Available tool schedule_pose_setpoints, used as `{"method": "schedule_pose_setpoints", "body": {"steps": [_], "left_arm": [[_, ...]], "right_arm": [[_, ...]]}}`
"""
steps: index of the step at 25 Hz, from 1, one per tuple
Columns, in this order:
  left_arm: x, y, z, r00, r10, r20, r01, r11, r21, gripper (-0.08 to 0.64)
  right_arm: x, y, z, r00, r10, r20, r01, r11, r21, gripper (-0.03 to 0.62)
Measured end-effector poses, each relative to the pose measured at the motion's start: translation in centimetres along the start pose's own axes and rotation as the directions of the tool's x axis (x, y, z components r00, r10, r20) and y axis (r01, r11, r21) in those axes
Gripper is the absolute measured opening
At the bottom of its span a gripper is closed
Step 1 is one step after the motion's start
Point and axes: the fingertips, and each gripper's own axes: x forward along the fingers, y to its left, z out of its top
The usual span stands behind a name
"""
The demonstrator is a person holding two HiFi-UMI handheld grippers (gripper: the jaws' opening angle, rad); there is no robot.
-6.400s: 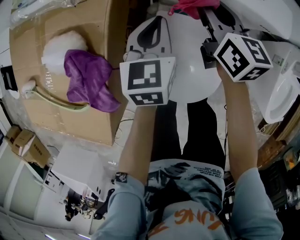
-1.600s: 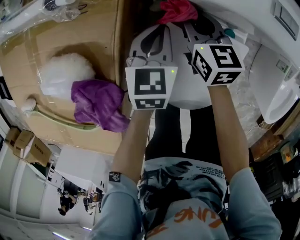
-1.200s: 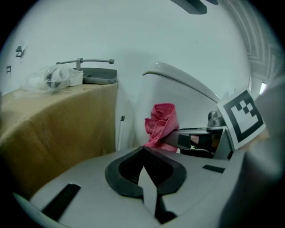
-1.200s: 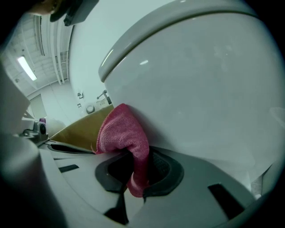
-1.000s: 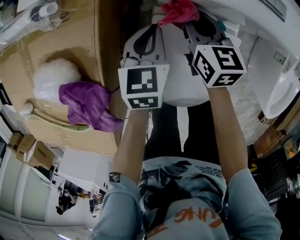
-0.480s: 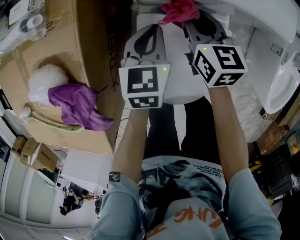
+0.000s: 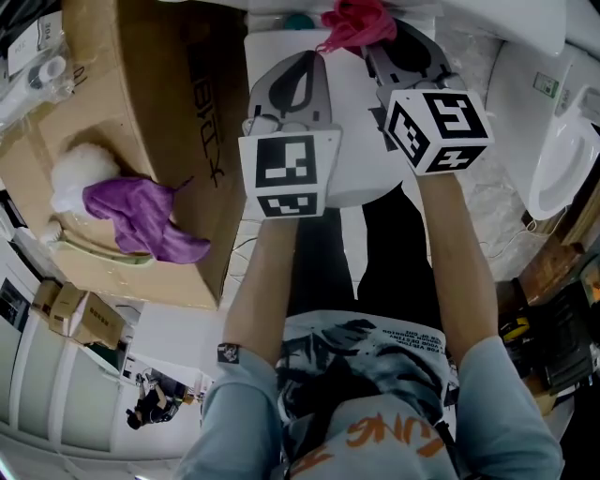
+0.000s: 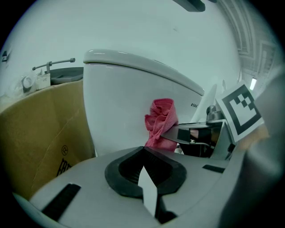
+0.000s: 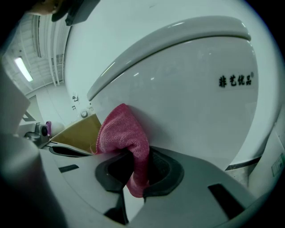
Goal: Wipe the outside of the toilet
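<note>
The wipe looks under way, not finished. The right gripper is clamped on a pink cloth, and in its own view the bunched cloth appears to press against the front of the white toilet, on the tank face just below the tank lid. In the head view this sits at 12 o'clock, with the cloth at the tip of the right gripper and the closed toilet seat lid below it, between the person's forearms.

The left gripper has its jaws together on nothing. It hovers over the seat lid at about 11 o'clock in the head view, taking no part in the wiping.

No view shows a wet track or any difference in sheen, so I cannot tell how much of the tank has been covered. My judgement is that the tank sides, the lid top, the bowl's outer wall and the foot are left to do.

Four dark Chinese characters are printed on the tank front at 3 o'clock in the right gripper view; they seem to read 非艺优品. The cardboard box at 9 o'clock carries dark print too skewed to read, and a purple cloth lies on top of it
</note>
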Motion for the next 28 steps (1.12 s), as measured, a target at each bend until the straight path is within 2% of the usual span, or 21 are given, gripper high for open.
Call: {"method": "schedule_pose_setpoints", "body": {"steps": [28], "left_arm": [[5.6,-11.7,0.2,0.996,-0.073,-0.052,0.077,0.995,0.066,0.02]], "right_arm": [[-7.6,-13.1,-1.3,0.993,-0.114,0.018,0.112,0.991,0.073,0.071]]}}
